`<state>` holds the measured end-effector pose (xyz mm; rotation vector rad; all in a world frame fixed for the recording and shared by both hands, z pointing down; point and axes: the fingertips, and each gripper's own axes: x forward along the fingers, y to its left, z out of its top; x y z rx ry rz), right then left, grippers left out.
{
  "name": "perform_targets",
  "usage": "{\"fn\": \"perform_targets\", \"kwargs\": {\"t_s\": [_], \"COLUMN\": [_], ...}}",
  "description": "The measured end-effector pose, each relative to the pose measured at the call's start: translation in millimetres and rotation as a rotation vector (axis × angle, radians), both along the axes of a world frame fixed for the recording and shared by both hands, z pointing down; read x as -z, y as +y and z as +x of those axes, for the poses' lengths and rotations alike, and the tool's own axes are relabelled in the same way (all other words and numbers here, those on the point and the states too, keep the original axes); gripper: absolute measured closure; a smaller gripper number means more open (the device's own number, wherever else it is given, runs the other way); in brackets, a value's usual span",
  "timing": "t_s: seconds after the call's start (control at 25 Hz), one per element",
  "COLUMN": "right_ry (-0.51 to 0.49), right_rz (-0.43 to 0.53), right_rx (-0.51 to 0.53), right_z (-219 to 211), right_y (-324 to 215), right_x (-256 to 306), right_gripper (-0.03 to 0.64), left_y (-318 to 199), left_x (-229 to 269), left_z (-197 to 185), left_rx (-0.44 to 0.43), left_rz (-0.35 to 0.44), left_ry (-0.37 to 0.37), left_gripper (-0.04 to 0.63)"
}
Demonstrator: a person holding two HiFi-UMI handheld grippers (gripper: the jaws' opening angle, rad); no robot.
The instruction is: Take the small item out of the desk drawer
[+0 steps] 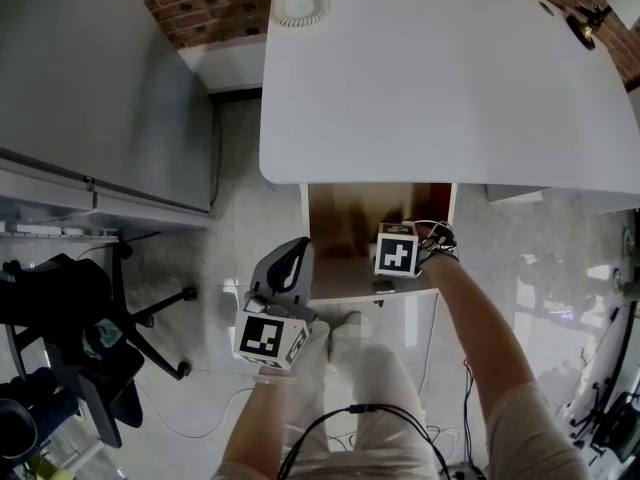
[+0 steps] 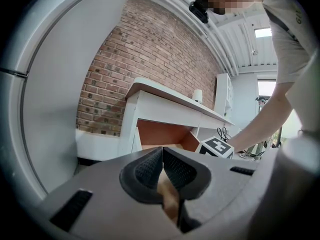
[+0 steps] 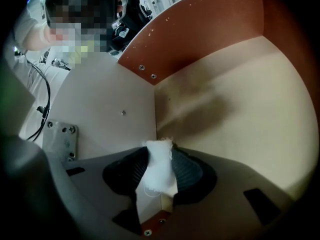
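White and crumpled, the small item (image 3: 159, 165) sits pinched between the two ribbed pads of the right gripper (image 3: 160, 159). It is down inside the open desk drawer (image 3: 240, 109), close to the corner where the pale side wall meets the reddish-brown back panel. Both jaws appear to press on it from either side. Its long axis runs along the jaws, and its frayed top pokes just past their tips toward that corner.

From the head view, the right gripper (image 1: 396, 238) reaches into the drawer (image 1: 340, 218), which is pulled out below the front edge of the white worktop (image 1: 430, 78). The item itself is hidden there behind the marker cube.

The left gripper (image 1: 295, 253) hangs outside the drawer, off its front left corner and well apart from the item. In its own view the left gripper (image 2: 163, 159) has its jaws together at the tips with nothing between them, and it faces the drawer from a distance.

The right hand is plainly the nearer one and already has the piece. By the look of it, what remains is a lift straight up and back toward the person. That path must clear the drawer walls and the worktop edge overhanging the drawer's rear. The soft wad could slip if the pinch is light.
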<state>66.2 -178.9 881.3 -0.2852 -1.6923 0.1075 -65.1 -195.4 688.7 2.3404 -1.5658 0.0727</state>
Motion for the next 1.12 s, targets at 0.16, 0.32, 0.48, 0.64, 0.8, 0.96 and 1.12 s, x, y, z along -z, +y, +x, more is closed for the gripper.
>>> {"fn": "perform_targets", "kwargs": {"t_s": [0.16,0.32,0.48,0.64,0.8,0.96,1.12], "right_ry": [0.000,-0.030,-0.077,-0.127,-0.176,-0.214,-0.254], "right_rz": [0.022,0.103,0.153,0.175,0.197,0.206,0.208], "right_rx": [-0.004,0.005,-0.038,-0.109,-0.164,-0.241,-0.325], "right_z": [6,7,10,12,10,11,12], "right_y": [1,-2,-6,-10,-11,-12,-8], "right_x": [1,3,18,42,68,94,117], "right_gripper": [0.462,0.466,0.466,0.466,0.466,0.466,0.466], "left_y": [1,0,1,2,3,2,4], "left_x": [-3,-4,2,14,32,50,65], "left_z": [-1,-1,1,2,5,6,8], "left_rx": [0.005,0.007,0.004,0.007,0.004,-0.003,-0.004], "left_rz": [-0.005,-0.011,-0.020,-0.030,-0.031,-0.030,-0.032], "left_ry": [-0.001,-0.001,-0.004,-0.005,-0.010,-0.017,-0.022], "left_gripper": [0.591,0.591,0.591,0.589,0.590,0.589,0.590]}}
